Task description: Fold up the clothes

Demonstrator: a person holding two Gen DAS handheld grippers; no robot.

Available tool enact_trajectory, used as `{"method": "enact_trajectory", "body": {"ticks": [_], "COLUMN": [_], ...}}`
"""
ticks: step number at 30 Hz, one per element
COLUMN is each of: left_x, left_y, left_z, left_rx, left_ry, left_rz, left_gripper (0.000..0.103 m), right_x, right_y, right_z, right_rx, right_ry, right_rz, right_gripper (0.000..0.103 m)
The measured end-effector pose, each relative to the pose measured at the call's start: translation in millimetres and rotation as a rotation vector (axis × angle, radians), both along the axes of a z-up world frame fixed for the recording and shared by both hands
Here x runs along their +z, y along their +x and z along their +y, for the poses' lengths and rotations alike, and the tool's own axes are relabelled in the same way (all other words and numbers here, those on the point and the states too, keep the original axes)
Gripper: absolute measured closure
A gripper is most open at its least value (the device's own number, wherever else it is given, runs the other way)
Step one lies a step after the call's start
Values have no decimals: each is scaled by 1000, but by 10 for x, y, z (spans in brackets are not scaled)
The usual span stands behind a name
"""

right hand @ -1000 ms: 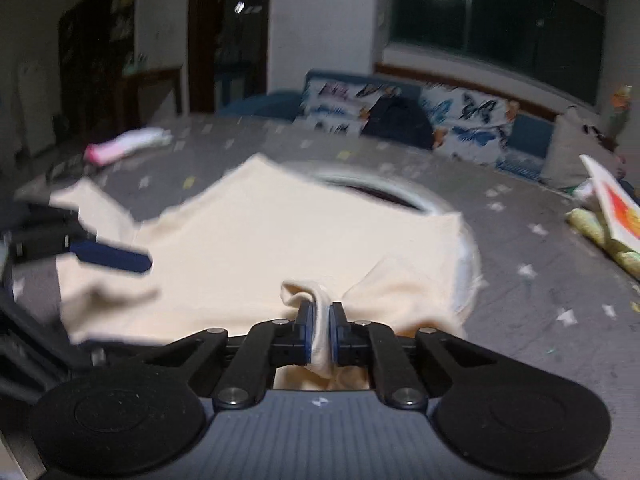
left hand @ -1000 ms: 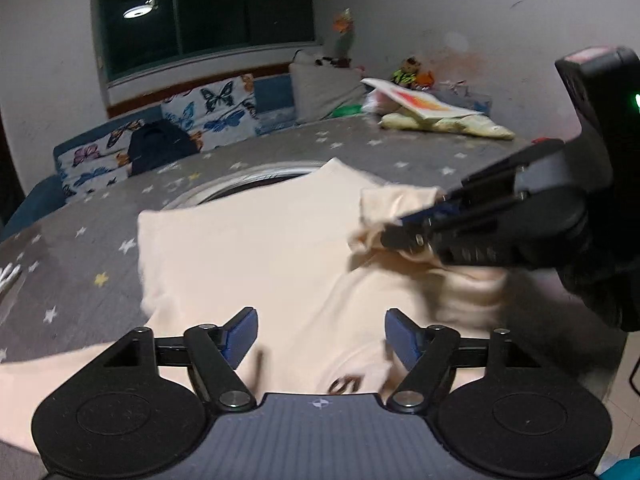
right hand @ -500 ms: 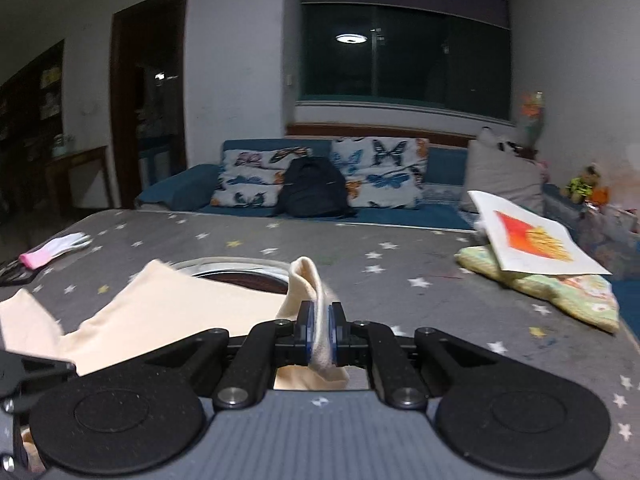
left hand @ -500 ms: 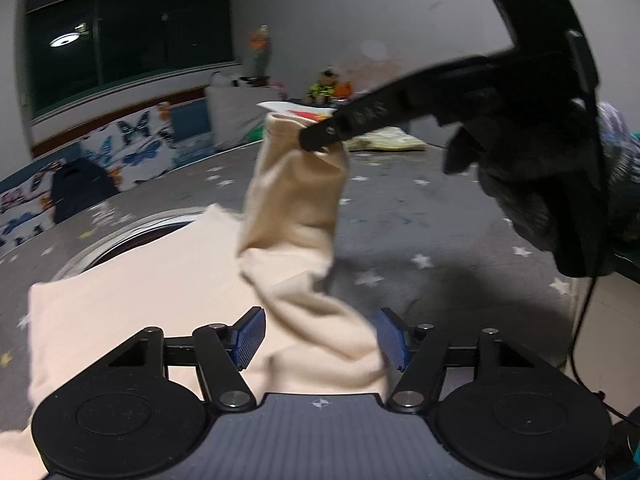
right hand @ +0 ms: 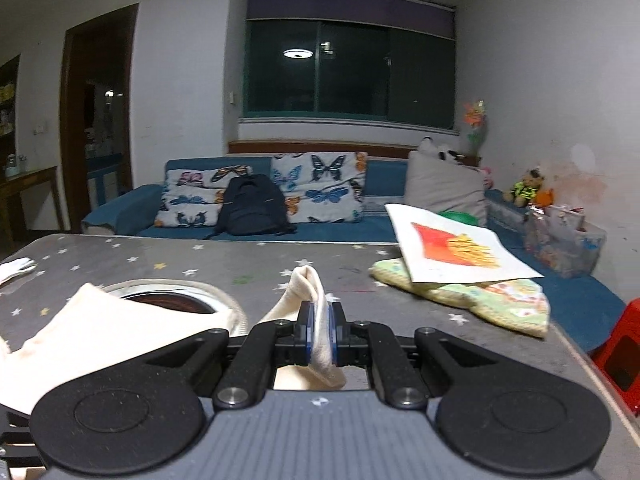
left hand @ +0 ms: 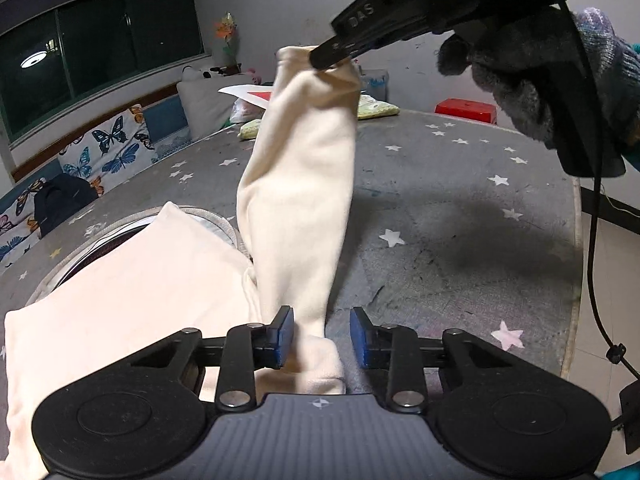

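- Grey star-patterned cloth (left hand: 460, 184) is covering the table; a butterfly-cushioned sofa (right hand: 320, 188) is sitting behind it under a dark window (right hand: 348, 68).
- Cream shirt (left hand: 132, 292) is lying on the left part of the table, partly over a round hole (right hand: 176, 300).
- I am keeping my left gripper (left hand: 322, 338) parted, the shirt's sleeve (left hand: 300, 184) hanging between its fingers.
- I am pinching the sleeve's end with my right gripper (right hand: 319, 330), holding it lifted above the table.
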State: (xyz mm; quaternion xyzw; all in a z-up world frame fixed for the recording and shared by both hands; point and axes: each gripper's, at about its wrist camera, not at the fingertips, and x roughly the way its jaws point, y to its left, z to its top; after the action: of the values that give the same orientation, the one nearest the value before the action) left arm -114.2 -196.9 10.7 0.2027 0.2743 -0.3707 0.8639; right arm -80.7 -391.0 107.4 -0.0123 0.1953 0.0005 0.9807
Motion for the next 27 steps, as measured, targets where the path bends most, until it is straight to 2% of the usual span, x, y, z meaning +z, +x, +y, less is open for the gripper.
{"method": "enact_trajectory", "body": {"ticks": [7, 10, 15, 20, 24, 27], "left_x": [-6, 6, -14, 49, 222, 278], "left_y": [-31, -31, -36, -68, -3, 133], "left_z": [-21, -4, 6, 44, 172, 232], "left_rx": [-66, -110, -166, -216, -167, -103], "left_ry": [-1, -30, -48, -86, -151, -165], "left_rz": [42, 78, 123, 122, 99, 110], "left_gripper": [92, 96, 96, 95, 90, 82], "right_x": [-26, -40, -156, -369, -598, -748], "right_y": [-45, -44, 15, 93, 181, 213], "right_z": [-110, -151, -229, -299, -396, -437], "right_rx": [-35, -52, -92, -135, -177, -186], "right_ry": [-12, -17, -41, -67, -67, -69], "right_rz": [3, 7, 46, 112, 189, 241], "right_gripper": [96, 96, 96, 96, 96, 96]}}
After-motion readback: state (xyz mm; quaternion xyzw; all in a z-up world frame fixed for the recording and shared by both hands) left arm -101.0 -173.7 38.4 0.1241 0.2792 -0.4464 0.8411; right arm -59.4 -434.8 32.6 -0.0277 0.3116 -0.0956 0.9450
